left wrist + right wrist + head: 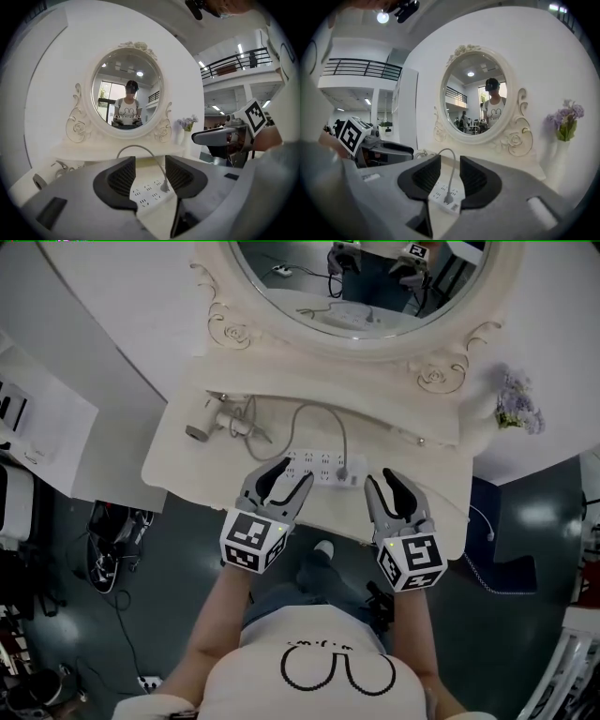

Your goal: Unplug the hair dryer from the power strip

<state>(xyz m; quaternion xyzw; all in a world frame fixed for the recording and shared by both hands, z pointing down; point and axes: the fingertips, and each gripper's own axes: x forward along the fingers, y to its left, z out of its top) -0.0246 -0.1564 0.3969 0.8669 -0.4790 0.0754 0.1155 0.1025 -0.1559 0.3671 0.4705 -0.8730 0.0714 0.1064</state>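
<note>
A white power strip (323, 468) lies near the front edge of the cream vanity table (173, 460). A grey plug (343, 472) sits in its right end. Its cable (319, 409) arcs back and left to the white hair dryer (202, 423), which lies on the table's left part. My left gripper (284, 476) hovers open at the strip's left end, with nothing between its jaws. My right gripper (384, 482) hangs just right of the strip, jaws apart and empty. Both gripper views look along the jaws at the strip (149, 193) (445, 194) and the plug (165, 188) (449, 199).
An oval mirror (366, 287) in an ornate frame stands at the back of the table. A vase of purple flowers (516, 404) is at the table's right end. Dark shoes (112, 540) and cables lie on the floor to the left, beside a white cabinet (37, 418).
</note>
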